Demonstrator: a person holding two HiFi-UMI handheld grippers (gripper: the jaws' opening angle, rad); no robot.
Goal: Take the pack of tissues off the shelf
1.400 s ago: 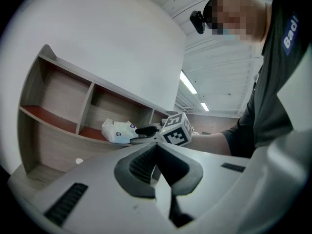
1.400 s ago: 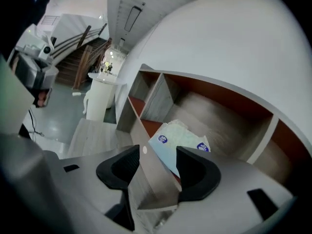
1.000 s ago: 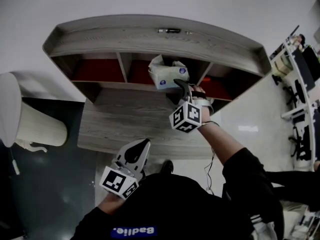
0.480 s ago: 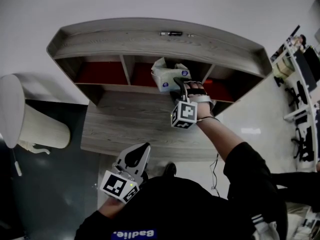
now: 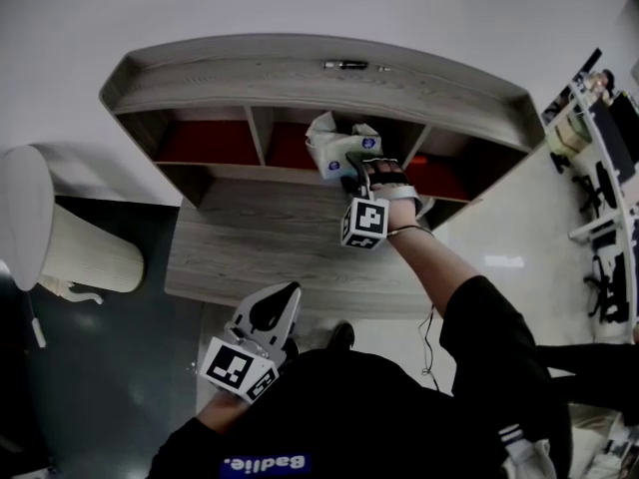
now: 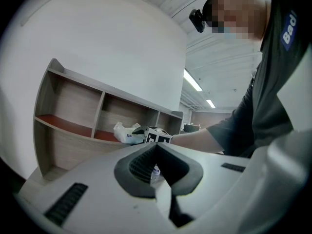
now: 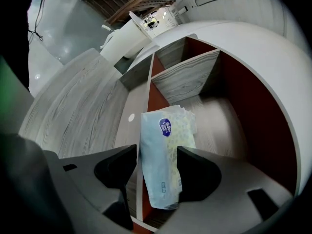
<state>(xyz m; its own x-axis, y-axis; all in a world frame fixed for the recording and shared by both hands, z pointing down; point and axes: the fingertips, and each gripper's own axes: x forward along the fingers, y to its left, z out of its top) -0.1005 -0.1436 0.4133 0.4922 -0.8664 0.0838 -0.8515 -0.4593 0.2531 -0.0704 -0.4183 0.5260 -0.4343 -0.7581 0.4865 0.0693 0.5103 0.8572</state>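
The pack of tissues [image 5: 337, 146], pale blue and yellow with a dark blue oval label, stands at the front edge of the middle compartment of the wooden shelf [image 5: 300, 76]. My right gripper [image 5: 351, 165] reaches up to it. In the right gripper view the pack [image 7: 163, 150] sits between the two jaws, and my right gripper [image 7: 157, 164] is shut on its lower part. My left gripper [image 5: 288, 291] hangs low near my body, shut and holding nothing. In the left gripper view my left gripper [image 6: 157, 151] points at the shelf [image 6: 73, 106], where the pack [image 6: 126, 132] shows beside the right gripper's marker cube.
The shelf's compartments have red floors and wooden dividers [image 7: 183, 82]. A wooden ledge [image 5: 270, 247] runs below the shelf. A white ribbed cylinder [image 5: 70, 252] stands at the left. A small dark object [image 5: 344, 65] lies on the shelf top. Racks [image 5: 599, 168] stand at the far right.
My right gripper has pushed forward and up to the shelf, and its jaws now sit around the pack. The left gripper has barely moved.
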